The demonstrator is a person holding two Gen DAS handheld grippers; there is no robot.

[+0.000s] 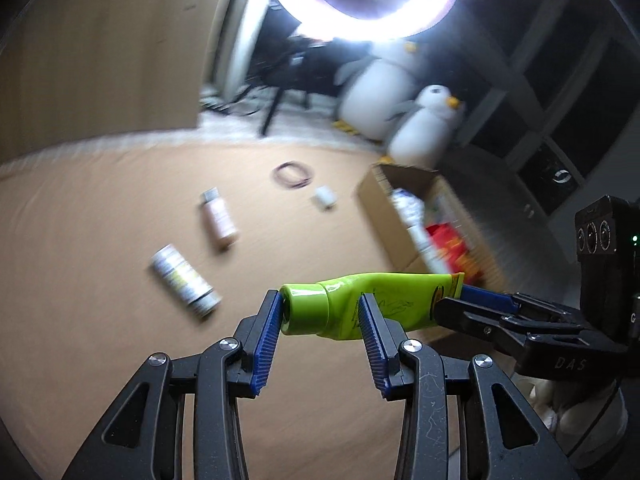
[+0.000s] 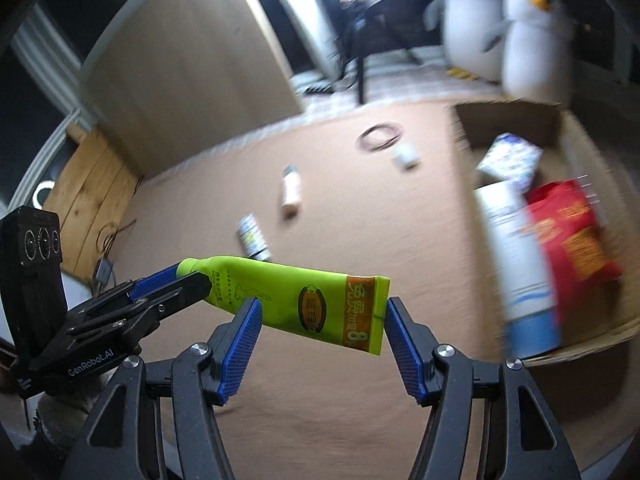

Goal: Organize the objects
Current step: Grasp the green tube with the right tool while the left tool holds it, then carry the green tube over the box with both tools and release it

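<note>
We've got the green tube (image 1: 352, 306) up in the air between both claws, lying crosswise above the brown surface (image 1: 120, 208). Our left claw (image 1: 320, 316) spans the cap end: one blue pad sits against the cap's face, the other against the tube's shoulder, so it looks clamped lengthwise over the cap. Our right claw (image 2: 322, 320) frames the flat crimped tail, its jaws fairly wide; the right pad sits just at the crimp and the left pad lies by the tube's body, but we can't tell whether it truly pinches or merely brackets it.

This reads to us as a handover, or a two-handed carry, on the way to the cardboard box (image 2: 508, 118) off to the right. That box already holds a white and blue tube (image 2: 516, 264), a red packet (image 2: 572, 236) and a printed white pack (image 2: 510, 158).

On the surface, well apart from us, lie a grey labelled can (image 1: 184, 282), a pink bottle (image 1: 218, 220), a small white jar (image 1: 325, 197) and a coil of dark cord (image 1: 292, 175).

The next move calls for one claw to own the tube firmly before the other lets go, then a swing right over the box rim. The glossy tube could slip, so we'd want the grip across its flat body.
</note>
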